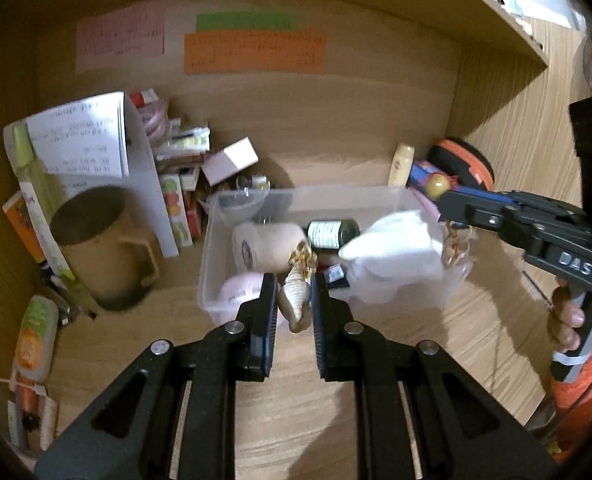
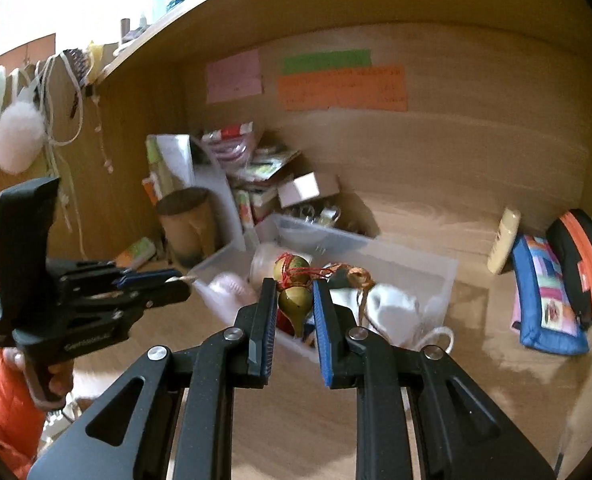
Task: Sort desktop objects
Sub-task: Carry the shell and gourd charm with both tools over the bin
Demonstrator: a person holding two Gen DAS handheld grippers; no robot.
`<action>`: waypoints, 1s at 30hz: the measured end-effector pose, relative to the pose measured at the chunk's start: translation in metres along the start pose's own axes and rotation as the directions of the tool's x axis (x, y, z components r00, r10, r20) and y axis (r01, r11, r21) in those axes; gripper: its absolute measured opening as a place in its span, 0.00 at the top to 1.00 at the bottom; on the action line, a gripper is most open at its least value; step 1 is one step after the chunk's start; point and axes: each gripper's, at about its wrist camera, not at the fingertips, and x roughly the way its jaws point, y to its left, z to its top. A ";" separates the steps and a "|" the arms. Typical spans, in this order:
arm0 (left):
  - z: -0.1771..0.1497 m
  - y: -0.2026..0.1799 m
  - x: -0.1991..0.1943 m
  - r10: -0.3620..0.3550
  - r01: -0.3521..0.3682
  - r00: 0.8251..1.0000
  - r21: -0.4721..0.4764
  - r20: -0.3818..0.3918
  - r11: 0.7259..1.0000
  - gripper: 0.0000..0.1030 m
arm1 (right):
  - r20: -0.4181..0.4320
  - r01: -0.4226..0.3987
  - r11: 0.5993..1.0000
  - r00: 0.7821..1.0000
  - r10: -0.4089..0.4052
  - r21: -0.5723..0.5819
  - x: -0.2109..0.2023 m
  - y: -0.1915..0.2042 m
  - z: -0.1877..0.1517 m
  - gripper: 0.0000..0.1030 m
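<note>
left gripper is clamped tight on a little shell charm with a gold tassel, held just above the near edge of the clear bin. right gripper is squeezed onto a small gourd with red cord, also over the bin. in the bin: a white cloth, a dark bottle. tan mug sits left of the bin on the desk.

Two grippers, left gripper and right gripper; one clear plastic bin; one brown mug at far left; three coloured paper notes on the far wall; one gourd charm; one shell ornament.
</note>
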 end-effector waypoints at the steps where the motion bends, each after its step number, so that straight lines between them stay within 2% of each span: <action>1: 0.003 0.000 0.000 -0.003 0.003 1.000 -0.001 0.004 1.000 0.85 | 0.004 0.000 1.000 1.000 0.000 0.004 0.002 -0.001 0.003 0.84; 6: 0.017 0.003 0.004 -0.013 0.013 1.000 -0.004 0.024 1.000 0.85 | 0.016 0.008 1.000 1.000 -0.008 0.003 0.014 -0.003 0.018 0.84; 12: 0.026 0.005 0.024 -0.017 0.017 1.000 -0.002 0.004 1.000 0.85 | -0.035 -0.004 1.000 0.999 0.004 0.006 0.042 -0.005 0.021 0.84; 23: 0.027 0.009 0.066 -0.021 0.021 0.998 -0.012 -0.065 1.000 0.85 | -0.162 -0.023 1.000 0.987 0.025 0.016 0.087 -0.011 0.000 0.84; 30: 0.026 0.012 0.088 -0.012 0.011 0.995 -0.012 -0.101 1.000 0.85 | -0.195 -0.005 1.000 0.981 0.006 0.008 0.100 -0.013 -0.007 0.84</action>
